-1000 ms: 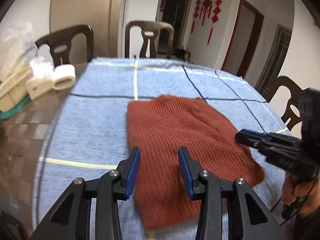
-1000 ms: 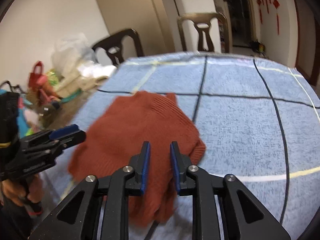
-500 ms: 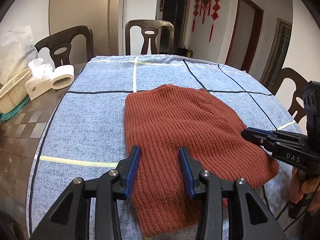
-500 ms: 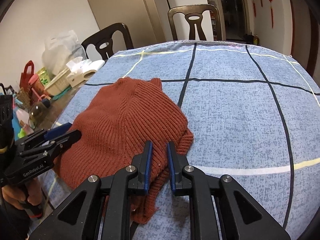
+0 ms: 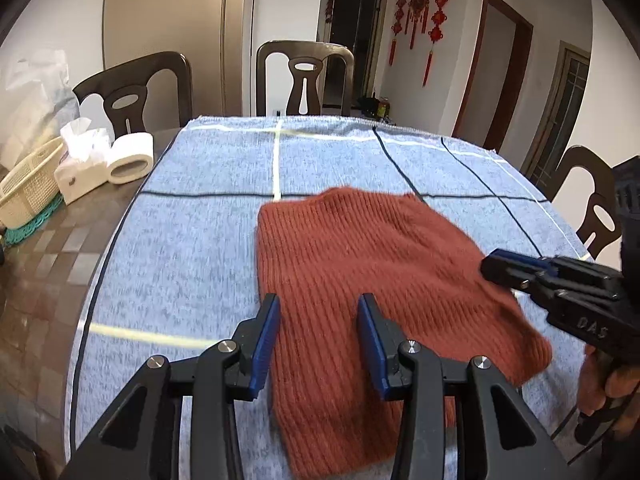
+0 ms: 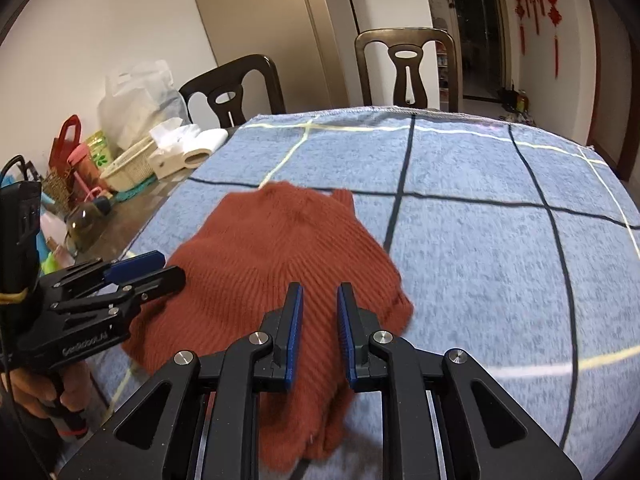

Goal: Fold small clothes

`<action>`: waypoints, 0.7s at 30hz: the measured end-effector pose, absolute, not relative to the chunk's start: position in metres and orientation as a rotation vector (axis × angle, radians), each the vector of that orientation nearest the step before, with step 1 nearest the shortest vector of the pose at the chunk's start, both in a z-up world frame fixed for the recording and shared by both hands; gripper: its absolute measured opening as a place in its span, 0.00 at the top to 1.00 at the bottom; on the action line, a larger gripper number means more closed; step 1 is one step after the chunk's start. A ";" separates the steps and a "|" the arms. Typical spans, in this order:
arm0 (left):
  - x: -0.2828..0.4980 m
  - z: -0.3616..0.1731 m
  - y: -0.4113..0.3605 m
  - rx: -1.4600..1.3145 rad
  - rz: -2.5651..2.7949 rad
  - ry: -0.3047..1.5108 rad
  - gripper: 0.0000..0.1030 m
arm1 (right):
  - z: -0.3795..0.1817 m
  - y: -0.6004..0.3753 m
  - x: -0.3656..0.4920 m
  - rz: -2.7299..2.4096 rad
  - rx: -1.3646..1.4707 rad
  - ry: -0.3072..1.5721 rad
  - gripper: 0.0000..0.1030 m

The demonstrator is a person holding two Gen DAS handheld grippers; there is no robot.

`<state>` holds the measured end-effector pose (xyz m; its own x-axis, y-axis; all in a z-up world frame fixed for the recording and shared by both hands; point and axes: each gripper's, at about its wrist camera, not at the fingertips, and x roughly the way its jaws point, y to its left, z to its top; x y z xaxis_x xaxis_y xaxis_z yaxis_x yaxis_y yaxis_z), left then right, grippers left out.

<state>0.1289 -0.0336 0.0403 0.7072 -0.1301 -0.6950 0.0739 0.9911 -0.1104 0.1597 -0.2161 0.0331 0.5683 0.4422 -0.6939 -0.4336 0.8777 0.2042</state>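
Observation:
A rust-red ribbed sweater (image 5: 360, 256) lies folded to a rough rectangle on the blue checked cloth (image 5: 192, 248). My left gripper (image 5: 318, 304) hovers over its near left part, jaws open with only the knit showing behind them. In the right wrist view the sweater (image 6: 272, 248) reaches under my right gripper (image 6: 320, 292), whose blue pads stand a narrow gap apart and pinch nothing. The right gripper (image 5: 490, 266) also shows side-on over the sweater's right edge, held by a hand. The left gripper (image 6: 170, 268) shows at the sweater's left edge.
On the bare brown tabletop to the left stand a toilet roll (image 5: 130, 158), a tissue box (image 5: 80, 168) and a cream basket (image 5: 24, 184), with bags and bottles (image 6: 76, 152) behind. Dark chairs (image 5: 304, 76) ring the table. The blue cloth (image 6: 500, 240) stretches right of the sweater.
Both views have shifted slightly and are a little blurred. The sweater keeps its shape and place. The right gripper's pads stand slightly wider apart than half a second ago.

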 end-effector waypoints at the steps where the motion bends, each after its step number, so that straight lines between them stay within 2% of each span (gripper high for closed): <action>1: 0.133 0.038 -0.034 -0.074 -0.117 0.783 0.58 | 0.028 -0.216 0.163 0.501 0.000 0.837 0.83; 5: 0.138 0.029 -0.038 -0.044 -0.109 0.797 0.57 | 0.021 -0.227 0.171 0.498 0.065 0.864 0.80; 21: 0.115 0.037 -0.036 -0.060 -0.112 0.803 0.57 | 0.036 -0.231 0.130 0.516 0.011 0.823 0.80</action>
